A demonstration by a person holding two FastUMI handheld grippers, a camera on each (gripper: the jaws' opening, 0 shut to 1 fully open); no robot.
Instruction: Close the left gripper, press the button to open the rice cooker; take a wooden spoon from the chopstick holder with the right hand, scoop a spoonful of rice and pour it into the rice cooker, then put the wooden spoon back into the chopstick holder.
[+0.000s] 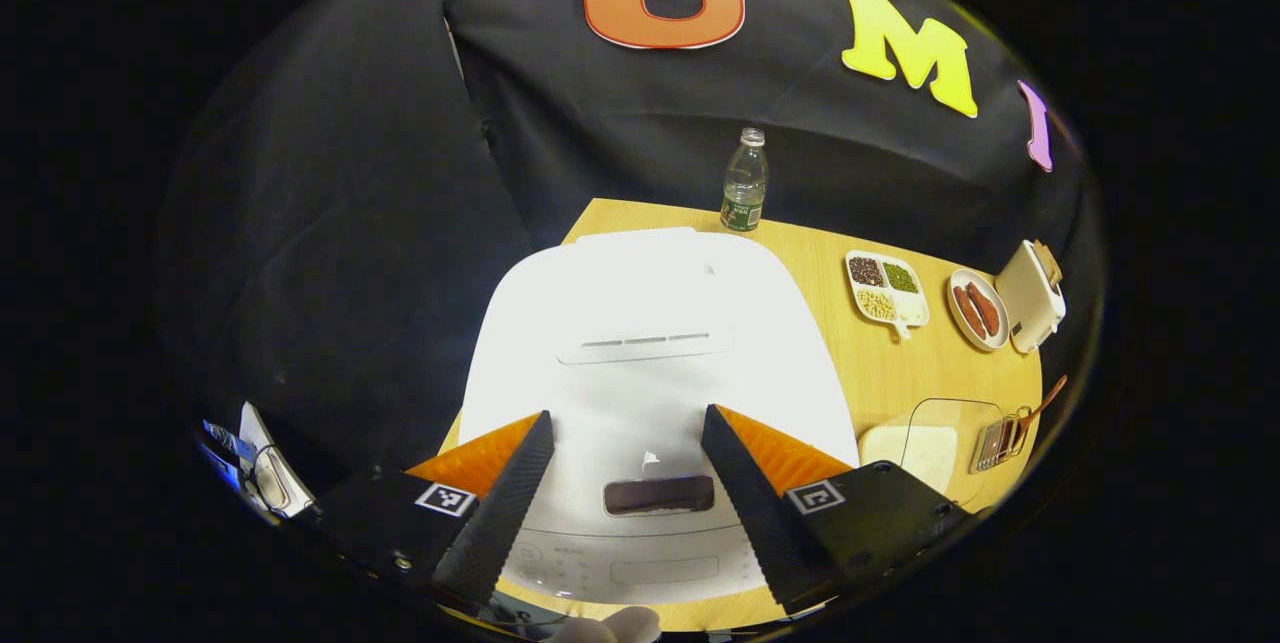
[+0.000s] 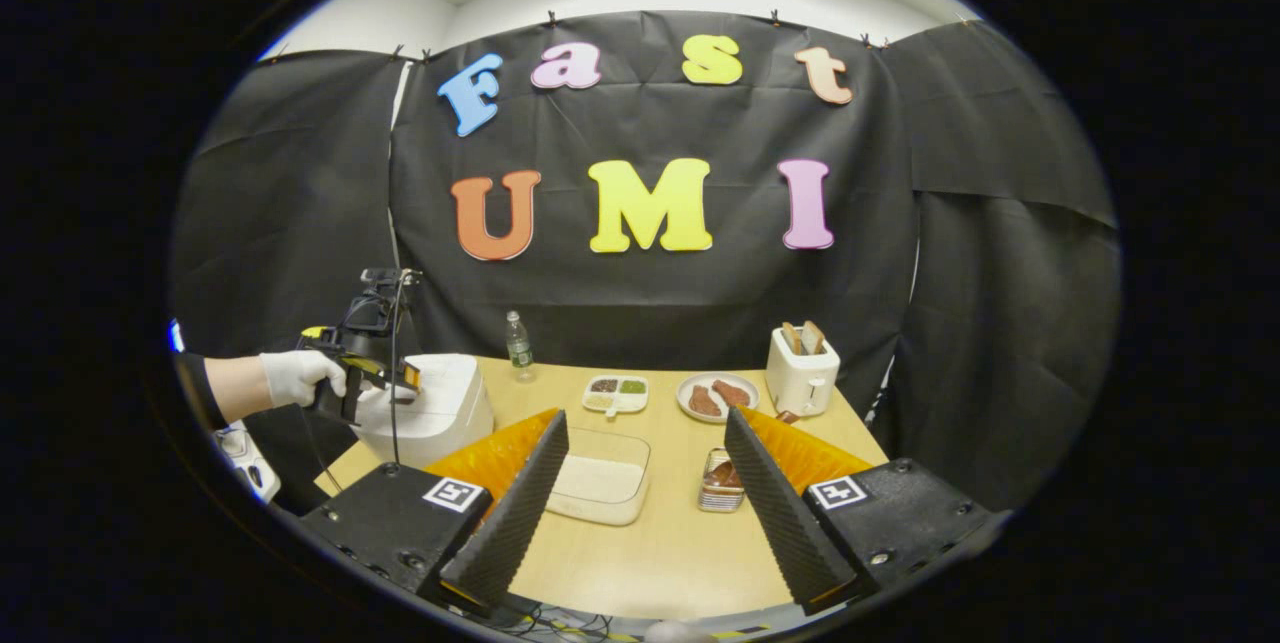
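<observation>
The white rice cooker (image 1: 640, 323) stands with its lid down, and its dark button (image 1: 658, 495) shows at the front. My left gripper (image 1: 627, 413) hovers open just above the cooker, and the button appears between its fingers. In the right gripper view a gloved hand holds the left gripper (image 2: 398, 381) over the cooker (image 2: 435, 413). My right gripper (image 2: 647, 415) is open and holds nothing, above the table's near side. A clear box of rice (image 2: 600, 478) lies ahead of it. The chopstick holder (image 2: 722, 481) stands beside the box, and a wooden spoon (image 1: 1045, 401) sticks out of it.
A water bottle (image 2: 517, 341) stands at the back of the wooden table (image 2: 650, 553). A divided dish of beans (image 2: 617, 391), a plate of meat (image 2: 717, 396) and a white toaster (image 2: 800, 373) line the far side. Black cloth walls close in the table.
</observation>
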